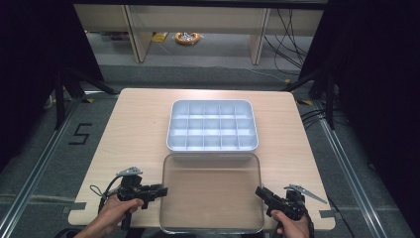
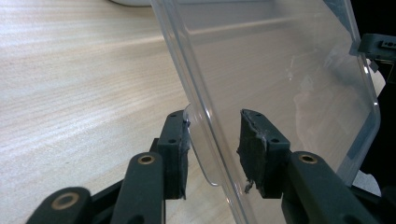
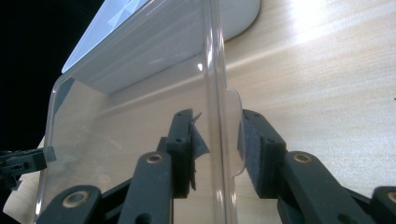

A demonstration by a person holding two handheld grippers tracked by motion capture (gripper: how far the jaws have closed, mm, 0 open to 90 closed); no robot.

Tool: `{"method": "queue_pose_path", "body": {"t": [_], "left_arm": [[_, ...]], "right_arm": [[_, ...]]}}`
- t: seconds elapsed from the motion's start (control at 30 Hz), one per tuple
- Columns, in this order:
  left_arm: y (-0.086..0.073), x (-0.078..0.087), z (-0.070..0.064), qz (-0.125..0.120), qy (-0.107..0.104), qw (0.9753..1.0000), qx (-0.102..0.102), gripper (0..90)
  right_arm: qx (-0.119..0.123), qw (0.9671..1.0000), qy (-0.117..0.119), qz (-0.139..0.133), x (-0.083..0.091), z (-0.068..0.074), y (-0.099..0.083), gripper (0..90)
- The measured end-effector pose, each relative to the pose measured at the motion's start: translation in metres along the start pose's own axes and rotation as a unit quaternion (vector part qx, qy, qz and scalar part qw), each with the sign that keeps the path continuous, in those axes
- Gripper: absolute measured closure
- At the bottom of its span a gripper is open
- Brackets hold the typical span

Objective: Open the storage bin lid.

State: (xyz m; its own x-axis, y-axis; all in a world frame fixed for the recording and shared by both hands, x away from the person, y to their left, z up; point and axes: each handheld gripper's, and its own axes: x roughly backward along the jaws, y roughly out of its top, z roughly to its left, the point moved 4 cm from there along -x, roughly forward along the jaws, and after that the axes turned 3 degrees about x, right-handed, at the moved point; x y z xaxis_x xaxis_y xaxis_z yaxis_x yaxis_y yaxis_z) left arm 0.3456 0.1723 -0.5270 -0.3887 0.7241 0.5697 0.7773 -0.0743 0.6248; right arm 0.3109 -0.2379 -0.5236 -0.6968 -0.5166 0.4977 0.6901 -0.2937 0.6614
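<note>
A clear plastic lid (image 1: 212,191) lies flat on the near part of the wooden table (image 1: 133,129). Just behind it stands a white tray (image 1: 212,147) divided into several empty compartments. My left gripper (image 1: 163,190) is open at the lid's left edge. In the left gripper view that edge (image 2: 205,116) runs between the jaws of the gripper (image 2: 215,144). My right gripper (image 1: 258,191) is open at the lid's right edge. In the right gripper view the lid's rim and small tab (image 3: 233,130) stand between the two pads of the gripper (image 3: 218,144).
The lid's near edge reaches the table's front edge. Bare wood lies to either side of the tray. Beyond the table are a grey floor with a "5" marking (image 1: 79,134), desk legs, cables and a yellow reel (image 1: 187,37).
</note>
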Motion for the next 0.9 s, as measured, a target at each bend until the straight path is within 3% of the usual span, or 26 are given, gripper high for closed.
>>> {"method": "queue_pose_path", "body": {"t": [0.03,0.1,0.13,0.3,0.33,0.37,0.43,0.47,0.5,0.57,0.6,0.63,0.7,0.73,0.77,0.8,0.87,0.9], "left_arm": [[0.0,-0.001,0.0,0.0,-0.001,1.0,0.001,61.5],[-0.001,-0.002,0.003,0.008,-0.004,0.9999,0.005,61.2],[-0.001,-0.003,0.004,0.009,-0.006,0.9999,0.008,61.1],[-0.002,-0.007,0.005,0.021,-0.008,0.9997,0.005,60.0],[-0.002,-0.007,0.006,0.025,-0.005,0.9997,0.003,58.7],[-0.004,-0.01,0.005,0.031,-0.003,0.9995,-0.002,57.9],[-0.004,-0.011,0.005,0.031,-0.002,0.9995,0.002,56.9],[-0.005,-0.012,0.005,0.034,-0.001,0.9994,-0.001,56.7],[-0.005,-0.012,0.005,0.036,-0.002,0.9993,-0.002,56.5],[-0.005,-0.013,0.005,0.034,0.002,0.9994,-0.005,56.2],[-0.005,-0.013,0.004,0.037,0.005,0.9993,-0.007,55.7],[-0.005,-0.014,0.004,0.036,0.008,0.9993,-0.01,54.9],[-0.005,-0.015,0.004,0.035,0.016,0.9992,-0.011,54.0],[-0.005,-0.015,0.003,0.039,0.011,0.9991,-0.013,53.7],[-0.005,-0.016,0.003,0.038,0.013,0.9991,-0.016,53.7],[-0.005,-0.016,0.003,0.039,0.014,0.9989,-0.02,52.4],[-0.005,-0.017,0.001,0.039,0.012,0.999,-0.02,49.8],[-0.004,-0.017,0.001,0.041,0.013,0.9989,-0.019,43.4]], "right_arm": [[-0.004,0.9999,0.01,0.002,0.0,0.001,0.0,66.6],[0.006,1.0,-0.002,0.003,-0.002,-0.002,-0.001,66.6],[0.004,1.0,0.008,0.001,-0.002,-0.002,-0.001,66.6],[0.002,0.9999,-0.005,0.016,-0.006,-0.006,-0.004,66.2],[0.002,0.9996,-0.017,0.024,-0.006,-0.007,-0.005,65.8],[-0.01,0.9994,-0.018,0.026,-0.008,-0.007,-0.006,65.7],[-0.002,0.9996,-0.02,0.022,-0.01,-0.008,-0.006,65.2],[-0.026,0.999,-0.014,0.035,-0.009,-0.005,-0.007,65.1],[0.002,0.9993,-0.02,0.03,-0.01,-0.009,-0.007,64.9],[0.002,0.9992,-0.022,0.032,-0.01,-0.01,-0.007,64.7],[-0.008,0.9992,-0.017,0.034,-0.01,-0.008,-0.007,64.5],[-0.032,0.9983,-0.018,0.044,-0.01,-0.005,-0.009,64.2],[-0.055,0.9963,-0.028,0.06,-0.01,-0.003,-0.01,63.0],[-0.089,0.9921,-0.04,0.079,-0.008,0.002,-0.01,62.6],[-0.089,0.9921,-0.04,0.079,-0.008,0.002,-0.01,62.6],[-0.042,0.997,-0.027,0.06,-0.012,-0.005,-0.01,61.3],[-0.051,0.9965,-0.025,0.061,-0.012,-0.004,-0.01,60.2],[-0.029,0.9979,-0.029,0.051,-0.015,-0.007,-0.009,58.3]]}}
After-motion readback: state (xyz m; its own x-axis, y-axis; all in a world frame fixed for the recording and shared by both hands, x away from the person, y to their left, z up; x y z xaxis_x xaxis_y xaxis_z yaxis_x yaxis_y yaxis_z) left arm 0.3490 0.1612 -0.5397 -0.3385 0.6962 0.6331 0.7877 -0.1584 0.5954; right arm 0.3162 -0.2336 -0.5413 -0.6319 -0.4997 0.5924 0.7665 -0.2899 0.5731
